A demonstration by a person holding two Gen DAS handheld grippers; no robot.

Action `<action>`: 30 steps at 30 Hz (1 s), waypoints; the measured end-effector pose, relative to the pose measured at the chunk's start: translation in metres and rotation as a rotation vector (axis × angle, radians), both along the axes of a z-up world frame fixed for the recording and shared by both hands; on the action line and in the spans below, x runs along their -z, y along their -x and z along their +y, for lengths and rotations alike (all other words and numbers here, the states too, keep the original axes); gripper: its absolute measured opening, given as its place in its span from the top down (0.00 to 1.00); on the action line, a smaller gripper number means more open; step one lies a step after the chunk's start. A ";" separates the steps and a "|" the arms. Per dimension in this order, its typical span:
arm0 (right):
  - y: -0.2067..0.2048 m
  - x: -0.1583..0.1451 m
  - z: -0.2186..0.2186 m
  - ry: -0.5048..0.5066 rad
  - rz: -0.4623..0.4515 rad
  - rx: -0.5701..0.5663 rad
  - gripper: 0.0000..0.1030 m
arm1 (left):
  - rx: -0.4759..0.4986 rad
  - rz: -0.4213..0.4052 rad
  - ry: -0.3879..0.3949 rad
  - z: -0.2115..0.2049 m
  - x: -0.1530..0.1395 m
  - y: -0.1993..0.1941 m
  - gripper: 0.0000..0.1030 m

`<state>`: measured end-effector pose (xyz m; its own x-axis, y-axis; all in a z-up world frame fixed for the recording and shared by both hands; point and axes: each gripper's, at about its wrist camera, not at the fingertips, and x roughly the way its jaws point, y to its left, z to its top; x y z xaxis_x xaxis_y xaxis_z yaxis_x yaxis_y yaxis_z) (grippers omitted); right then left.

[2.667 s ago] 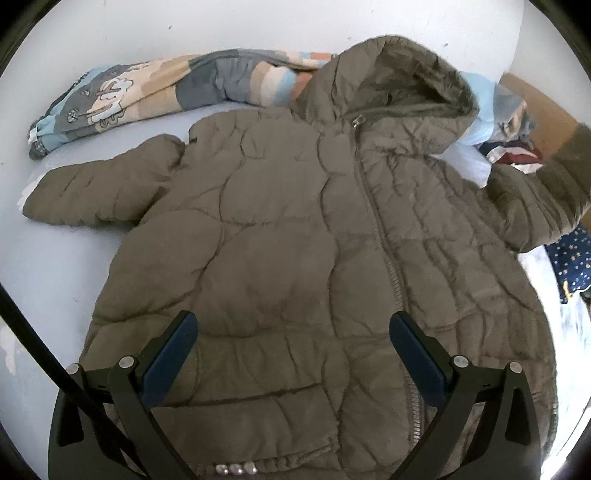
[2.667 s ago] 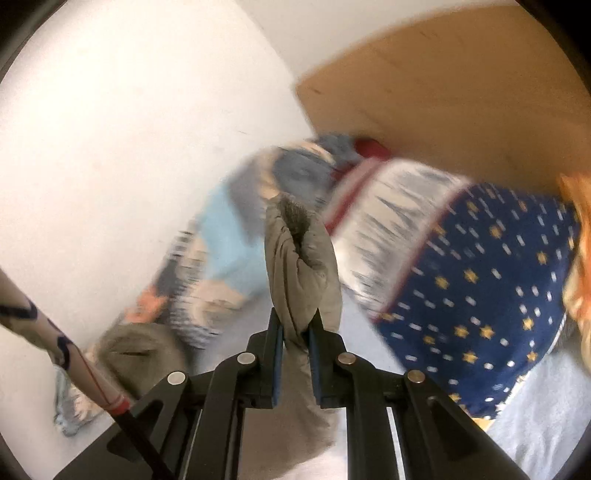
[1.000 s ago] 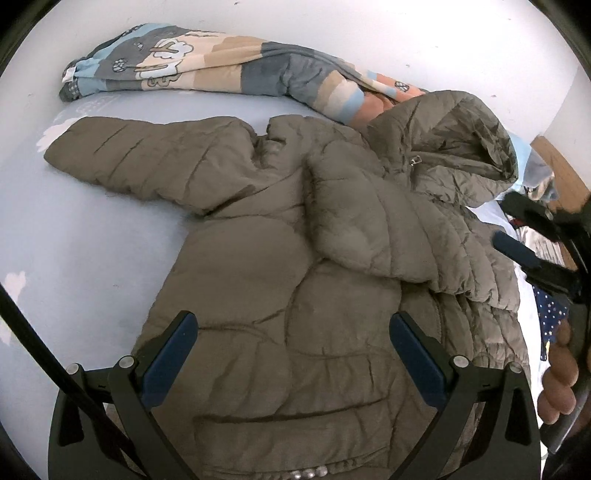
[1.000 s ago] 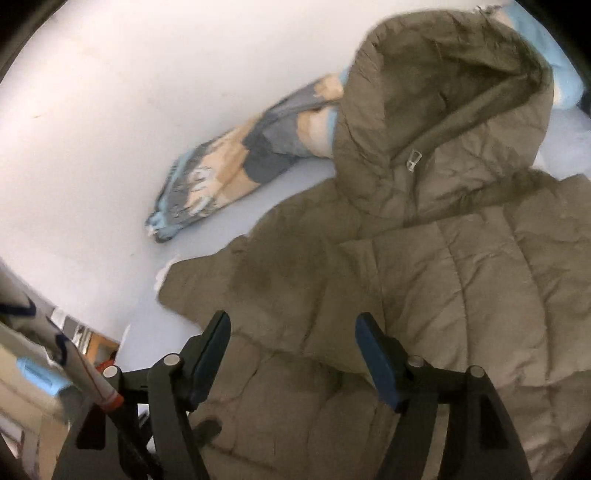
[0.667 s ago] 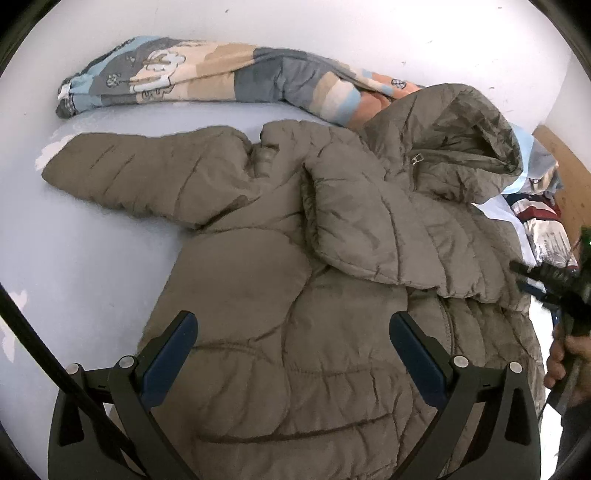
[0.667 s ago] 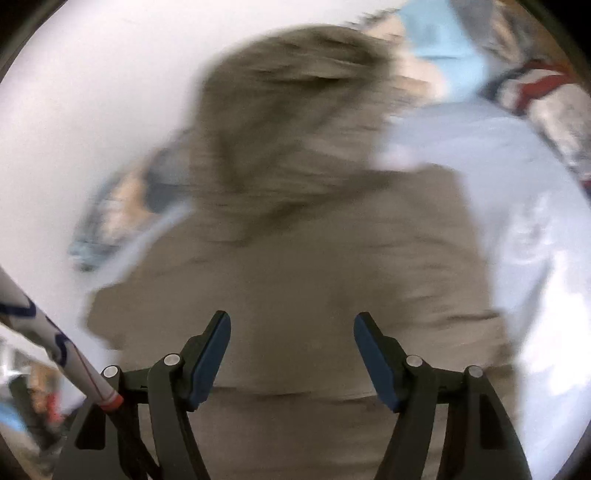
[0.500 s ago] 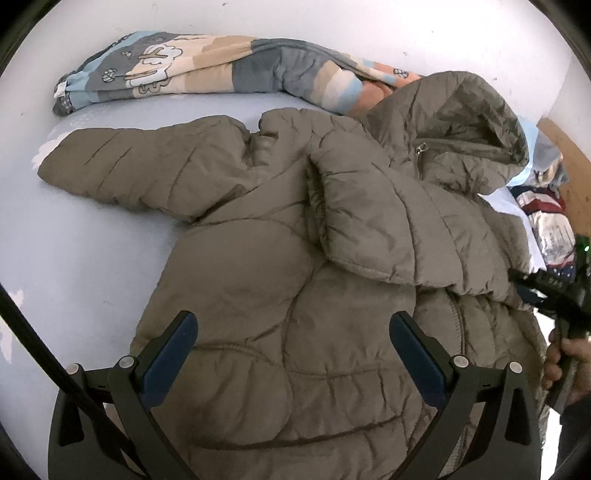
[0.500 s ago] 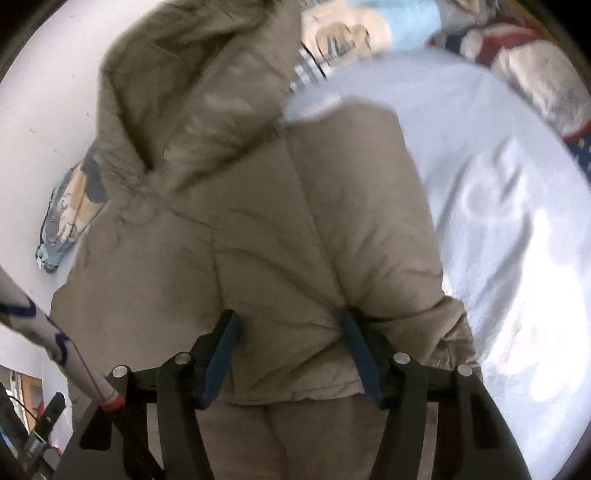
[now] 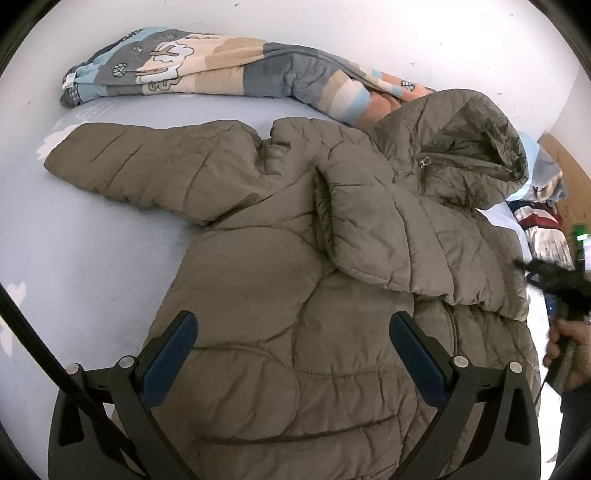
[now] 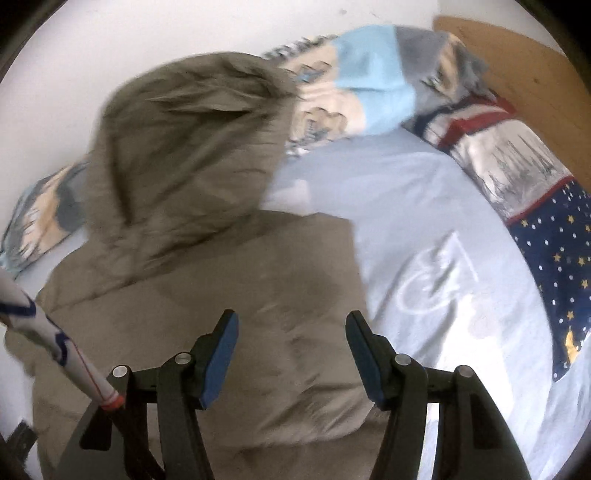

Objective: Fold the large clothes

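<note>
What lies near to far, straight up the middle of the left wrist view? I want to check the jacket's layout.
left gripper → jacket body → folded-over sleeve → patterned blanket → white wall

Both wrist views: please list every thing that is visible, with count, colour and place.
jacket: 1, olive-brown, flat on the bed, one sleeve folded across the chest, the other stretched out
hood: 1, olive-brown, at the jacket's top near the wall
blanket: 1, blue, grey and beige, rolled along the wall behind the jacket
sheet: 1, pale blue, under everything
star cloth: 1, navy with stars, at the bed's edge
headboard: 1, wooden, behind the cloth pile
left claw: 1, black with blue pads, open above the jacket's lower front
right claw: 1, black with blue pads, open over the jacket's side
</note>
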<state>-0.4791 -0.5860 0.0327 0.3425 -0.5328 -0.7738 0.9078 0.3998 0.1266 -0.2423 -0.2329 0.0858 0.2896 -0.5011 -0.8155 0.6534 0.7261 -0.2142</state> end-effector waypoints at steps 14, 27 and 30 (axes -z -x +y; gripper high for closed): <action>-0.070 -0.013 0.089 -0.010 -0.013 -0.230 0.36 | -0.007 -0.006 -0.001 0.007 -0.007 0.000 0.00; -0.091 -0.030 0.172 0.037 0.069 -0.315 0.33 | 0.012 -0.056 -0.043 0.005 -0.010 0.001 0.00; -0.055 -0.045 0.210 0.073 0.030 -0.309 0.28 | -0.001 -0.030 -0.037 0.008 -0.009 -0.004 0.00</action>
